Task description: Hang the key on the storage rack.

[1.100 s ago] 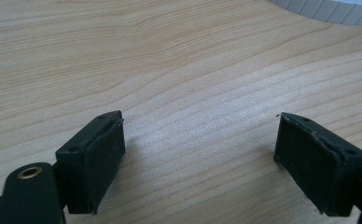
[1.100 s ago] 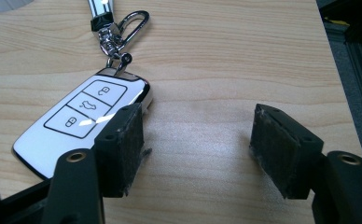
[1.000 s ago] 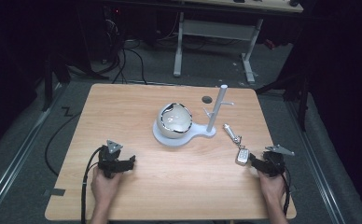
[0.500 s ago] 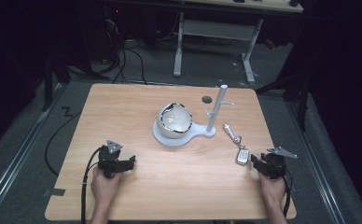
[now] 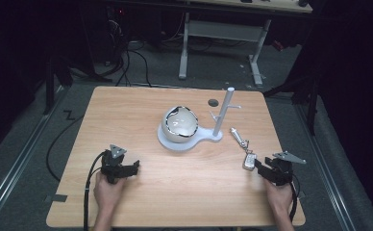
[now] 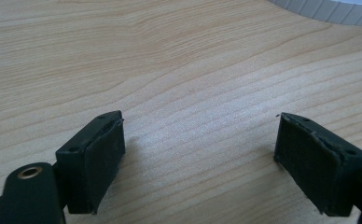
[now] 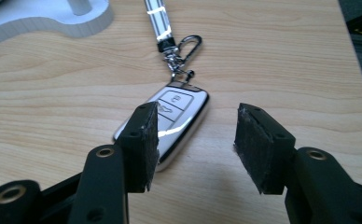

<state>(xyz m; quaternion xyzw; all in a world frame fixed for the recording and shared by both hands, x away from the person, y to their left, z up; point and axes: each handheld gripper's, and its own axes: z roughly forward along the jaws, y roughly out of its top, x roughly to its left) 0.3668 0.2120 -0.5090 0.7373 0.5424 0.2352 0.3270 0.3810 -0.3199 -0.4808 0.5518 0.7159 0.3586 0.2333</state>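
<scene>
Both hands come in over the table's point(image 5: 141, 103) near edge, forearms about parallel. Left hand point(image 5: 108, 190) holds the left gripper point(image 5: 127, 168) low near the near-left corner, jaws spread wide over bare wood; left gripper view shows both black pads point(image 6: 105, 154) close to the tabletop with nothing between them. Right hand point(image 5: 279, 197) holds the right gripper point(image 5: 261, 166) by the right edge, jaws parted, empty.

Car key fob point(image 5: 249, 160) lies flat on the table just beyond the right gripper's tips. In the right gripper view the key fob point(image 7: 179, 114) sits behind the left jaw, partly hidden by it, not between the jaws; cannot tell if that jaw touches it. Fob is glossy, silver-rimmed, dark button face, with a metal clip point(image 7: 184, 51) and striped strap point(image 5: 238, 136) running toward the stand.

White stand point(image 5: 201, 139): flat base, upright post point(image 5: 224, 108) with small pegs, mid-table. A shiny rounded bowl-like object point(image 5: 180, 122) sits on the base. Table is light wood-grain laminate, with a small dark round spot point(image 5: 213, 102) near the far edge.
</scene>
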